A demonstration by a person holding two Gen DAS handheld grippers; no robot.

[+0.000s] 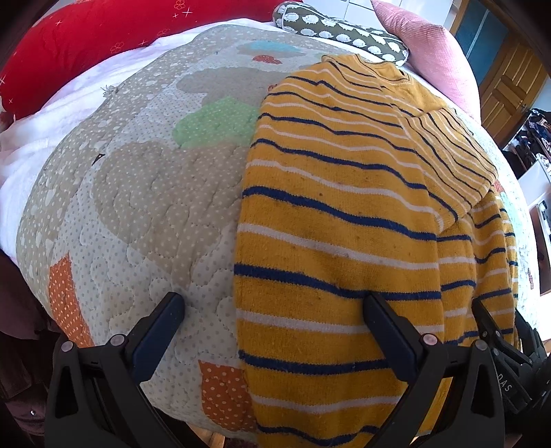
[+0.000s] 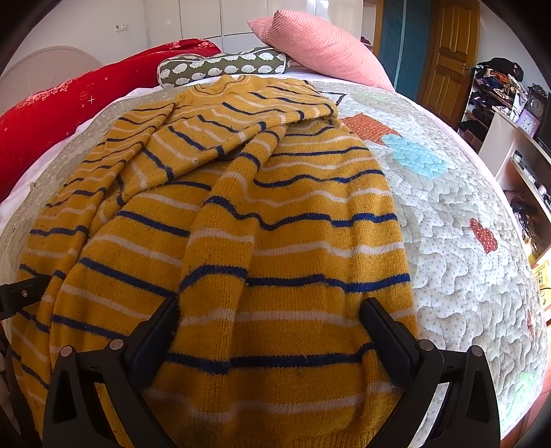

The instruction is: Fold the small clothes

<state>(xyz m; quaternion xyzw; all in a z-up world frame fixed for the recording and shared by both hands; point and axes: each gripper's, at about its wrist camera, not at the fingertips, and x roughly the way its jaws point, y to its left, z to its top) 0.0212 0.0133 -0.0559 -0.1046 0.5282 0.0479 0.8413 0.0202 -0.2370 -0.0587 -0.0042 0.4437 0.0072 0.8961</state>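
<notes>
A small yellow sweater (image 1: pixel 344 213) with blue and white stripes lies on a dotted patchwork quilt (image 1: pixel 144 193), both sides and sleeves folded in over its middle. My left gripper (image 1: pixel 275 303) is open at the sweater's near left edge, one finger over the quilt, the other over the knit. In the right wrist view the sweater (image 2: pixel 261 220) fills the centre, a sleeve lying down its middle. My right gripper (image 2: pixel 268 310) is open above the hem, its fingers straddling the sweater's right half. The right gripper shows at the left view's right edge (image 1: pixel 499 337), the left gripper at the right view's left edge (image 2: pixel 20 293).
A red cushion (image 1: pixel 79 44), a hedgehog-print bolster (image 1: pixel 344 31) and a pink pillow (image 1: pixel 434 55) lie along the far side of the bed. White bedding (image 1: pixel 44 124) edges the quilt on the left. A wooden door (image 2: pixel 447 55) and cluttered shelves (image 2: pixel 516 144) stand to the right.
</notes>
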